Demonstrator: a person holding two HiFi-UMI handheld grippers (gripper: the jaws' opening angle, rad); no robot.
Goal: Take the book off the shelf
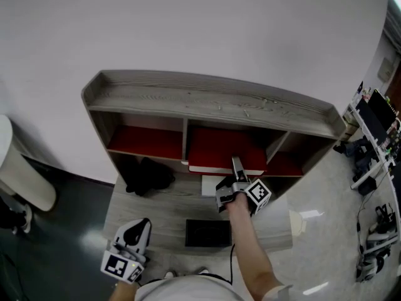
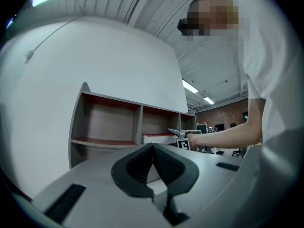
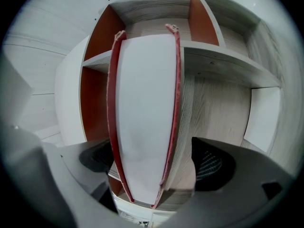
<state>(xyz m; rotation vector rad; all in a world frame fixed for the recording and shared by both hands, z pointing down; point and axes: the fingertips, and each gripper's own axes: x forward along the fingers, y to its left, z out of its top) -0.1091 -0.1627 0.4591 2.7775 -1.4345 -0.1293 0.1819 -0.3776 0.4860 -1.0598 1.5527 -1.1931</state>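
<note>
**Right gripper at book, middle compartment**

A white wall is seen behind a grey wood-grain shelf with three upper compartments lined in red. The shelf is stood against the wall, and its lower board extends towards the person.

The book, with red covers and a white page block, is laid flat in the middle compartment. Its page edge faces outwards.

The right gripper is reached into that compartment at the book's front edge. In the right gripper view the book is seen deep between the two jaws of the right gripper. The jaws are held apart, one on each side of the covers. The meshed face of the one pad is exposed, clear of the cover.

The left gripper is held low at the person's side, well apart from the shelf. In its own view, its jaws are closed together with nothing between them.

A black object is noted under the left compartment. A black rectangle is noted on the lower board.
</note>
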